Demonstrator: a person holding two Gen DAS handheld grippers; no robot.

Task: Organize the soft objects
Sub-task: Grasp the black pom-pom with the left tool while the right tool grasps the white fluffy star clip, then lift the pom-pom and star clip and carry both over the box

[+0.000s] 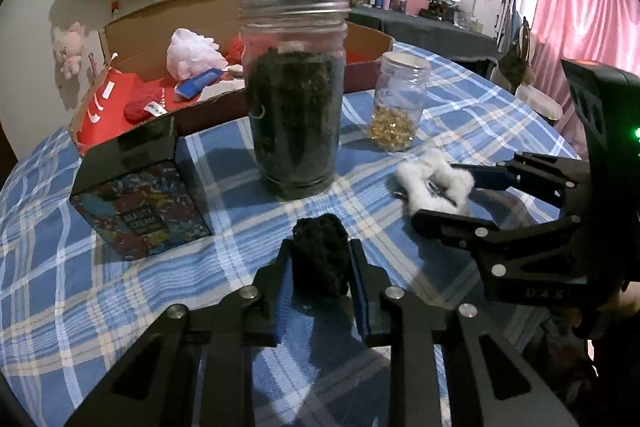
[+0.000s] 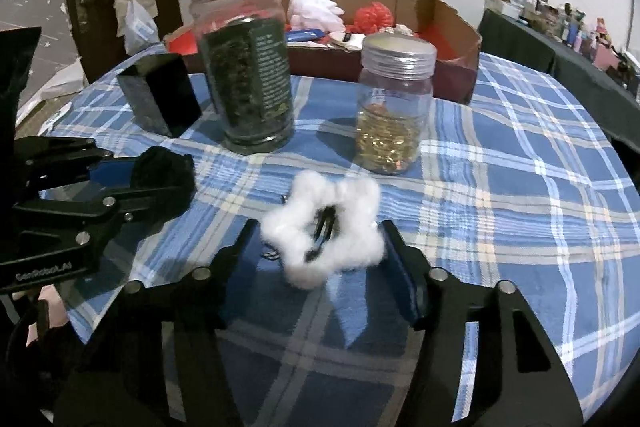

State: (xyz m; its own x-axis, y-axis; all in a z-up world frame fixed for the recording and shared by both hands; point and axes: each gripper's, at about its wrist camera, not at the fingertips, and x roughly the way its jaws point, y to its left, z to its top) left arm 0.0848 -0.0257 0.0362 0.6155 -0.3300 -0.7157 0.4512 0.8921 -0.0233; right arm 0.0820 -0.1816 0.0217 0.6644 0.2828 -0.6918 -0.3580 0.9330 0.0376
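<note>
A black fuzzy scrunchie (image 1: 318,259) sits on the blue plaid tablecloth (image 1: 60,287), and my left gripper (image 1: 320,251) is shut on it, with a pad pressing each side. From the right wrist view the same black scrunchie (image 2: 164,167) shows in the left gripper (image 2: 182,177) at the left edge. A white fluffy scrunchie (image 2: 320,227) lies between the fingers of my right gripper (image 2: 319,229), whose pads touch both its sides. A dark hair clip (image 2: 320,233) shows through its ring. In the left wrist view the white scrunchie (image 1: 436,183) is pinched in the right gripper (image 1: 438,191).
A tall lidded jar of dark material (image 1: 296,87) stands mid-table, with a small jar of gold pieces (image 1: 400,103) to its right. A black box (image 1: 140,203) sits at the left. Behind, an open cardboard box (image 1: 160,23) holds red items and a white mesh puff (image 1: 192,53).
</note>
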